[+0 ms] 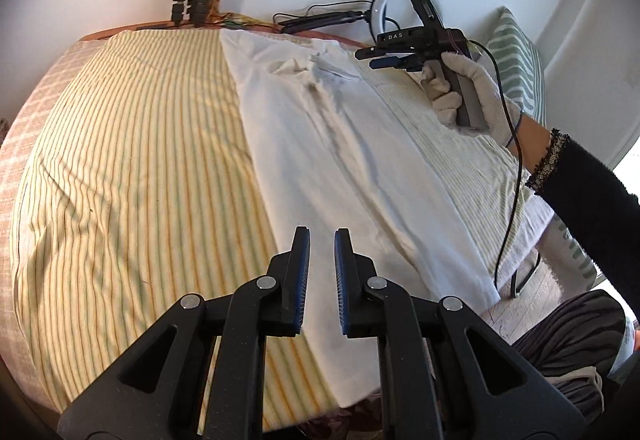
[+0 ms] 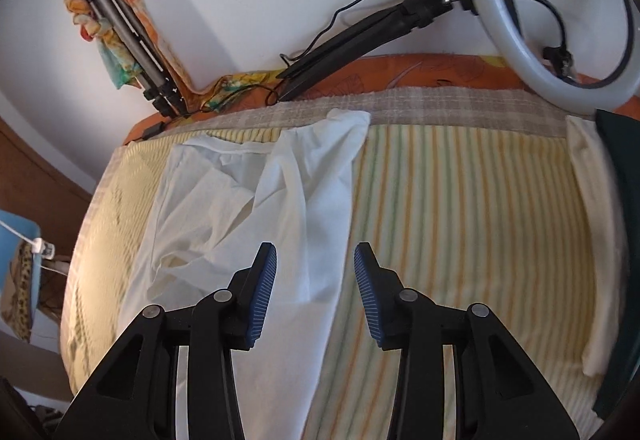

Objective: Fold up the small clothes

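A white garment (image 1: 332,144) lies on a bed cover (image 1: 132,144) striped cream, yellow and pale green, edged by a beige checked band (image 2: 460,106). The glove (image 1: 476,92) is off-white, the sleeve (image 1: 600,196) black, the pillow (image 1: 516,68) green-and-white striped. Both grippers are black with blue pads (image 2: 262,294).

white cloth garment (image 1: 320,144), striped woven bedcover (image 1: 132,144)

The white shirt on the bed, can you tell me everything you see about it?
The white cloth shirt looks soft, thin and wrinkled. It lies flat in a long strip on the striped yellow and green bedcover, partly folded, with one side laid over its middle and a short sleeve reaching toward the wall. There is a greyish smudge near the collar. Neither gripper holds it: only the bedcover touches it.
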The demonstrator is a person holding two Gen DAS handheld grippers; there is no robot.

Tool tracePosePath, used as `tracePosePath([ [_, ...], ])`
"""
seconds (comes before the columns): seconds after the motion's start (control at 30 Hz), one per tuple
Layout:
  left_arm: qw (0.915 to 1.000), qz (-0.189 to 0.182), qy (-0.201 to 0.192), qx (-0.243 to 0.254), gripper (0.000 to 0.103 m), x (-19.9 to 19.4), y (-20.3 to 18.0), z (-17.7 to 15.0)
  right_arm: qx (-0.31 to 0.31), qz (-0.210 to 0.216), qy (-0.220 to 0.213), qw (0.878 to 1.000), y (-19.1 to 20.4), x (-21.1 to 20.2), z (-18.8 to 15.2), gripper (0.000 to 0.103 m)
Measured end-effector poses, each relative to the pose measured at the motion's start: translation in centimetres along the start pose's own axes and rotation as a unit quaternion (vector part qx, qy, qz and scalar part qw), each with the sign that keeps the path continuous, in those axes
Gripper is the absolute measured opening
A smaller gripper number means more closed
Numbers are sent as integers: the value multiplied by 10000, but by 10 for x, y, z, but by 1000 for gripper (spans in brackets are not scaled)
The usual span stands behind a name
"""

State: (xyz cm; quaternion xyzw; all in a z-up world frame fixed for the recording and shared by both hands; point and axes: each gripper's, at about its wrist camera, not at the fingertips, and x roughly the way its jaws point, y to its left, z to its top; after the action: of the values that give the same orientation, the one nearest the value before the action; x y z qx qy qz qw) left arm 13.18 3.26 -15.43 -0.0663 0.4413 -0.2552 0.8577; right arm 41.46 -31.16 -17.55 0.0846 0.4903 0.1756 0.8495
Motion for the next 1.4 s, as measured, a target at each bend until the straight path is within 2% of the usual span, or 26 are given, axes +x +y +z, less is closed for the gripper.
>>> tracePosePath([
  [0.27, 9999, -7, 71, -134, 10, 14, 20, 0, -156, 43, 80, 9998, 10, 19, 8, 37],
  [0.43, 9998, -48, 92, -190, 10, 17, 26, -1, -223, -6, 303, 9993, 12, 28, 4, 26],
  [0.5, 9997, -63, 83, -199, 10, 16, 26, -2, -267, -48, 396, 9988, 13, 30, 3, 3],
  [0.6, 9997, -69, 80, -205, 10, 16, 27, -2, -368, -77, 331, 9987, 19, 25, 6, 2],
  [0.8, 9997, -123, 70, -200, 10, 15, 26, -3, -382, 280, 224, 9986, 45, 13, 27, 2],
  [0.93, 9996, -156, 48, -228, 10, 15, 26, -2, -272, 574, 149, 9979, 65, 23, 42, 1],
  [1.1, 9997, -104, 52, -225, 10, 15, 27, -1, -190, 556, 183, 9981, 80, 50, 51, 1],
  [1.17, 9997, -95, 58, -232, 10, 14, 28, -2, -352, 535, 31, 9979, 83, 44, 50, 2],
  [1.23, 9997, -75, 61, -242, 10, 11, 29, -3, -520, 369, 0, 9980, 78, 34, 49, 8],
  [1.27, 9997, -71, 64, -247, 10, 11, 30, -4, -565, 277, 5, 9980, 73, 30, 47, 22],
  [1.3, 9996, -72, 67, -260, 10, 10, 31, -5, -549, 215, -15, 9983, 64, 23, 43, 31],
  [1.4, 9995, -107, 61, -282, 10, 11, 33, -5, -345, 158, 25, 9993, 36, 14, 35, 31],
])
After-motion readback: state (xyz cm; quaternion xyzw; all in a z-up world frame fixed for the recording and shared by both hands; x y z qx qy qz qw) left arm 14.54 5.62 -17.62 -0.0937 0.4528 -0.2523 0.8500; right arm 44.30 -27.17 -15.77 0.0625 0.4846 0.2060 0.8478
